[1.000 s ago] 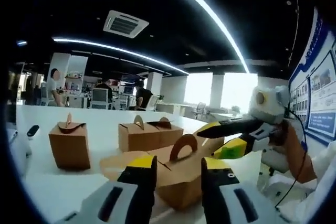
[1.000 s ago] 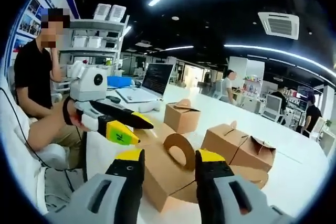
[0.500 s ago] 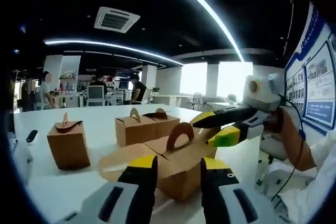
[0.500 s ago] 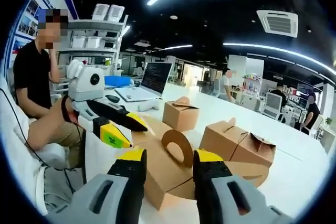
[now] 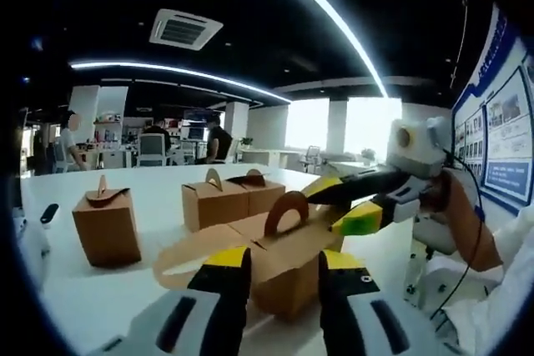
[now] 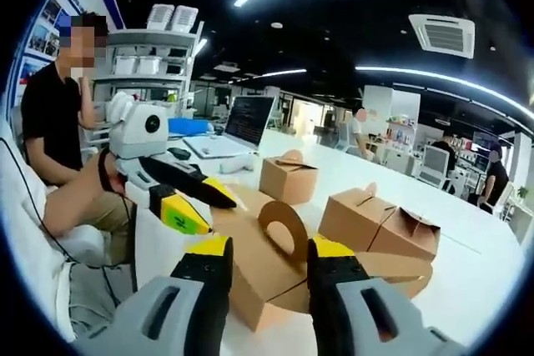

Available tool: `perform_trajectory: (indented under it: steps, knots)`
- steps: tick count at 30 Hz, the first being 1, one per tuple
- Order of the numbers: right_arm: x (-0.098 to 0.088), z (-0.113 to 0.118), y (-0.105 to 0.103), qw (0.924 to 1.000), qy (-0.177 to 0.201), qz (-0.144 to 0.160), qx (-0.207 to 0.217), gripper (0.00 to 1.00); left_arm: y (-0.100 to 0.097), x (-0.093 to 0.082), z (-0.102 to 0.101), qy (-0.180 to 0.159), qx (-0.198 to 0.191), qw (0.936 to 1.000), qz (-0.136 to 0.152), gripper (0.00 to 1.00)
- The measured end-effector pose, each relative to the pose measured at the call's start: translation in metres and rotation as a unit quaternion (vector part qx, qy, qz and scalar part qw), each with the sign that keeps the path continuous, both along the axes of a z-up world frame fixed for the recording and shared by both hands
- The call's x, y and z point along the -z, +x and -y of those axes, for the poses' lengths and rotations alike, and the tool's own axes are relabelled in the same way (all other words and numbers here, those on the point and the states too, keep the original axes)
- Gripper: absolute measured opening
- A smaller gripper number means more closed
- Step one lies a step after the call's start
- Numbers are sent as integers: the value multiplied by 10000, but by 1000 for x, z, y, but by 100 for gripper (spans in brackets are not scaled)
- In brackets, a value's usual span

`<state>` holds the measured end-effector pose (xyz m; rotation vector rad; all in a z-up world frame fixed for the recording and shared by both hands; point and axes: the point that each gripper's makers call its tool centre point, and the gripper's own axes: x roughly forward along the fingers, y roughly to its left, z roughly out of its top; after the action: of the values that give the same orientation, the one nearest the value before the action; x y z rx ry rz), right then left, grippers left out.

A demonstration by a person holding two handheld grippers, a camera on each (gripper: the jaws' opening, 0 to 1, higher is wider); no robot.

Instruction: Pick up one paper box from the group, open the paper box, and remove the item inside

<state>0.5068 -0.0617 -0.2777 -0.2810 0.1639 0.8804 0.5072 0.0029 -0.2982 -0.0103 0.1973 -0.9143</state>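
A brown paper box [image 5: 288, 248] with an arched handle sits between my left gripper's [image 5: 284, 263] yellow-tipped jaws, which press on its near end. One top flap [image 5: 179, 252] lies folded out to the left. My right gripper [image 5: 344, 202] comes in from the right and clamps the box's far end. In the right gripper view the same box [image 6: 263, 268] lies between my right gripper's [image 6: 271, 249] jaws, its flap [image 6: 400, 268] spread to the right. There my left gripper [image 6: 204, 206] holds the opposite end. The inside of the box is hidden.
More closed boxes stand on the white table [image 5: 92, 298]: one alone [image 5: 104, 227] and a pair [image 5: 225, 202]; they appear again as the single box [image 6: 288, 179] and the pair [image 6: 375, 223]. A laptop [image 6: 246, 127] sits behind. A seated person [image 6: 50, 122] is close on the left.
Both views have shifted a little, so the background boxes sit slightly further left. The held box keeps its place between both grippers' jaws.
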Motion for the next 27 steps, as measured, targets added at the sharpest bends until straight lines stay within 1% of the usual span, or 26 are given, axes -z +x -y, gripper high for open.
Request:
perform_trajectory:
  steps: [14,22,25,27]
  knots:
    - [2,1,-9,10000,-73,4,-24,37,-3,4,2,79,41,10000,-12,34]
    - [6,1,-5,9998,-210,-20,-19,37,-3,6,5,99,49,9999,-48,35]
    - [7,0,-6,9997,-245,-3,-50,37,-3,10,8,199,79,9998,-35,36]
    - [6,1,-7,9997,-255,9,-60,35,-4,11,8,205,89,9997,-29,36]
